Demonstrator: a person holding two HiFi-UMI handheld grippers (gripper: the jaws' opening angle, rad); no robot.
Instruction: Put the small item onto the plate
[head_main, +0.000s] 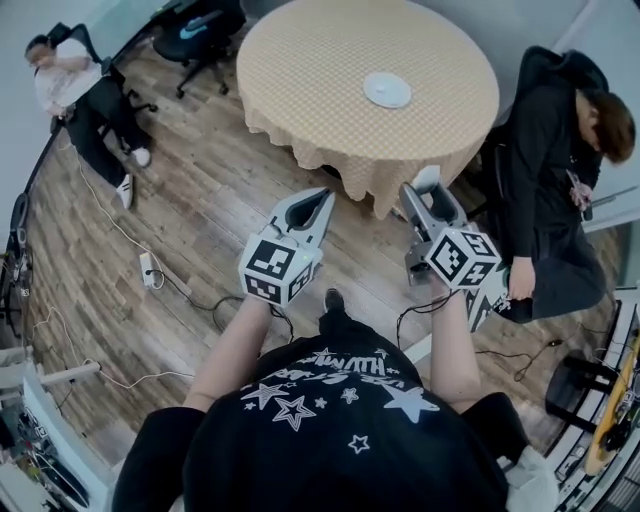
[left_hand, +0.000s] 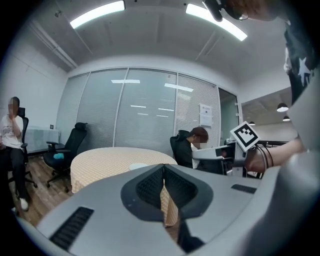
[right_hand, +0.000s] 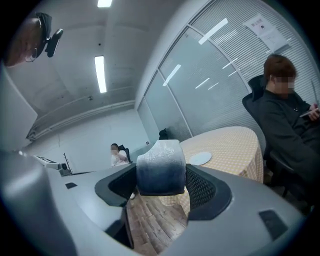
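Small item (right_hand: 161, 167) gripped in the right gripper (head_main: 426, 203), not yet on the plate.
It is a pale block shading to grey (it looks soft), and the right jaws press on its two sides. The left gripper (left_hand: 163, 172), at 9 o'clock of the right one, has its jaws pressed together on nothing. Both hang over the wooden floor (head_main: 200, 220). The white plate (head_main: 387, 90) lies on the round table (head_main: 300, 60) at 12 o'clock, well apart.
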